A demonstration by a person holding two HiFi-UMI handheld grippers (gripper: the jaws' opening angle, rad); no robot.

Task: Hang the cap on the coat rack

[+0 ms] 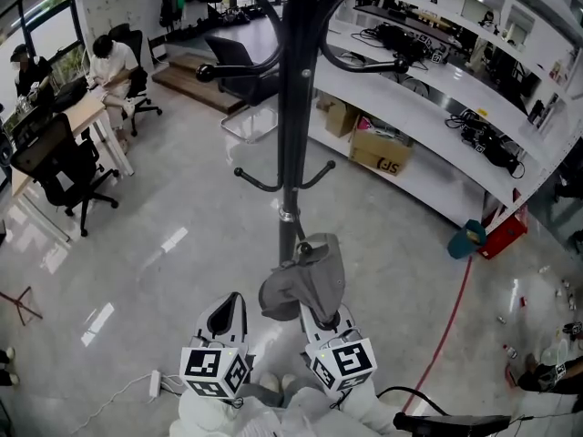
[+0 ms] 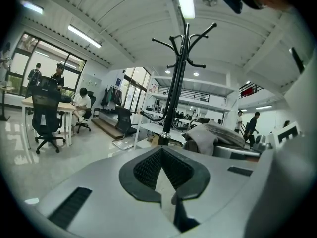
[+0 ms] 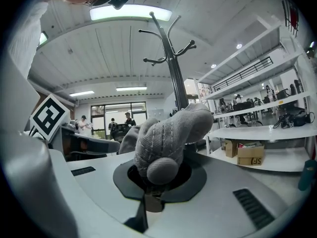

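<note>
The black coat rack (image 1: 293, 107) stands straight ahead, its pole rising from the floor with curved hooks low and high. A grey cap (image 1: 305, 280) hangs bunched in front of the pole's lower part, and my right gripper (image 1: 316, 312) is shut on it from below. In the right gripper view the cap (image 3: 168, 133) fills the jaws of the right gripper (image 3: 158, 175), with the rack (image 3: 174, 68) behind it. My left gripper (image 1: 226, 315) is beside it on the left, shut and empty. Its own view shows the left gripper's tips (image 2: 161, 150) meeting, with the cap (image 2: 208, 135) to the right and the rack (image 2: 177, 78) ahead.
White shelving (image 1: 437, 126) curves along the right, with a cardboard box (image 1: 380, 151) under it. A red hose (image 1: 451, 321) lies on the floor at right. At left are desks with seated people (image 1: 107, 66) and a black office chair (image 1: 64, 167). Another chair (image 1: 239, 66) stands behind the rack.
</note>
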